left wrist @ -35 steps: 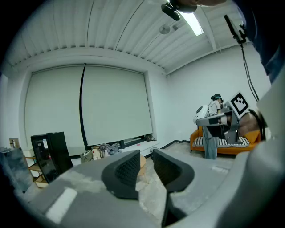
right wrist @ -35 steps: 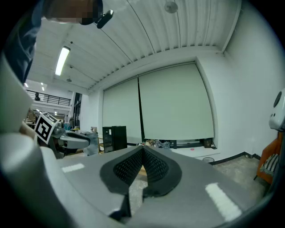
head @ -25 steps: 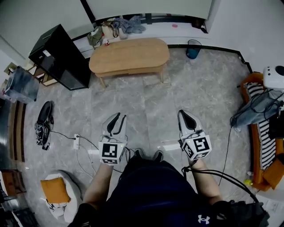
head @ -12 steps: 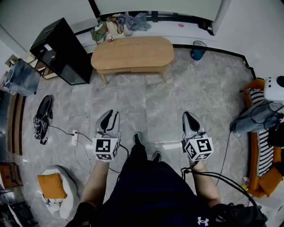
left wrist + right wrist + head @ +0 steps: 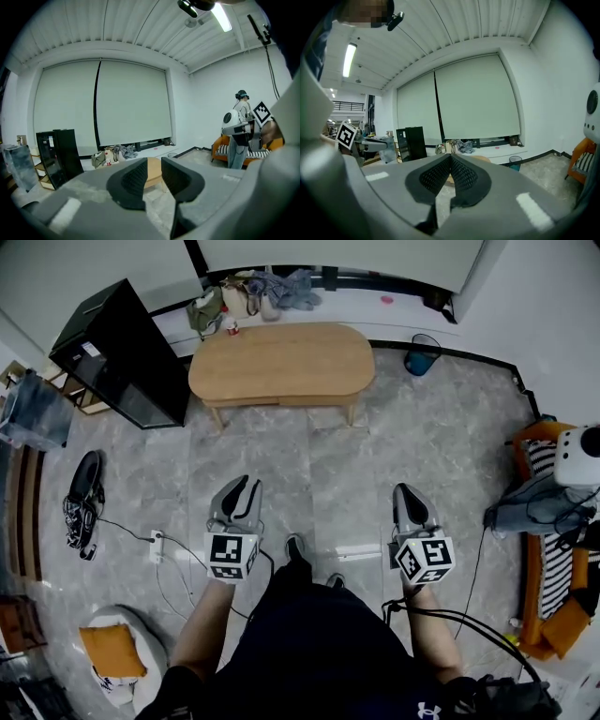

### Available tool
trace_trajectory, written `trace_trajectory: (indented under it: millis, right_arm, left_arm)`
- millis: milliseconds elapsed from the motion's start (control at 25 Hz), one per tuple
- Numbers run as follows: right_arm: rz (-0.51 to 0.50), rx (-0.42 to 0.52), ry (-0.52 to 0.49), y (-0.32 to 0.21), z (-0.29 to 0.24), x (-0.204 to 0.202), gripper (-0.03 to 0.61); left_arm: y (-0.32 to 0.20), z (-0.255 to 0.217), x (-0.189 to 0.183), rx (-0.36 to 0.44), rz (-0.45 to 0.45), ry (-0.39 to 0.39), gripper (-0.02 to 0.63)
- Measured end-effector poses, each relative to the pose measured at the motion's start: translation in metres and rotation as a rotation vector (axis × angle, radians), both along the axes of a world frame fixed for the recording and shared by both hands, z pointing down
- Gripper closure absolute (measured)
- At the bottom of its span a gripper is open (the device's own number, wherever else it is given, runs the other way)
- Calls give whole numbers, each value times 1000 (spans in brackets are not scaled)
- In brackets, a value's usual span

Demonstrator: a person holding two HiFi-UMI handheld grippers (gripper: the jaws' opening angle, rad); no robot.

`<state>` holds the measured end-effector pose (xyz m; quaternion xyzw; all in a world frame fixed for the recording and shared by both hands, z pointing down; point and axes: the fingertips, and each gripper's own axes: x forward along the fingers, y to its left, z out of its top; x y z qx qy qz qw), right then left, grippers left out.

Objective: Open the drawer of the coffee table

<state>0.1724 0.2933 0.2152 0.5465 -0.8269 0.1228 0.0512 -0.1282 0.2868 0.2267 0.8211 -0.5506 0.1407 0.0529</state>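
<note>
Person advanced: coffee table [image 5: 281, 362] appeared nearer than second earlier, yet well apart across floor. Drawer not discernible, judged unopened. Left hand-held gripper [image 5: 244, 486] part-open, empty; right hand-held gripper [image 5: 406, 491] closed, empty.

1. Your coffee table [image 5: 281, 362] stands on the grey stone floor [image 5: 412, 456], well ahead of you and near the far wall.
2. Its top is a long oval of light wood, lying crosswise to you and level.
3. A wood band runs under the near edge, and short legs [image 5: 217, 414] show at either end.
4. You see that band as one closed, flush strip; the drawer's outline is too small to tell.
</note>
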Motion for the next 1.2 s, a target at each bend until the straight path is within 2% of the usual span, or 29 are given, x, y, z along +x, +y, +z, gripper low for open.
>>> trace_trajectory:
  millis: [200,480,880,1200]
  right_arm:
    - [29,-13,4,-33,5,-23,577]
    - [49,-16,11,-56,6,-44,576]
    - [32,-97,4,-97,43,-43,576]
    - [-28,-127,-28,-181,65,-44,575]
  left_arm:
    - [-40,8,-20,-3,35,13,511]
    - [-69,23,-40,-42,46,40,511]
    - [-109,49,-22,-98,64,36,511]
    - [-171,62,-24,-136,4,7,511]
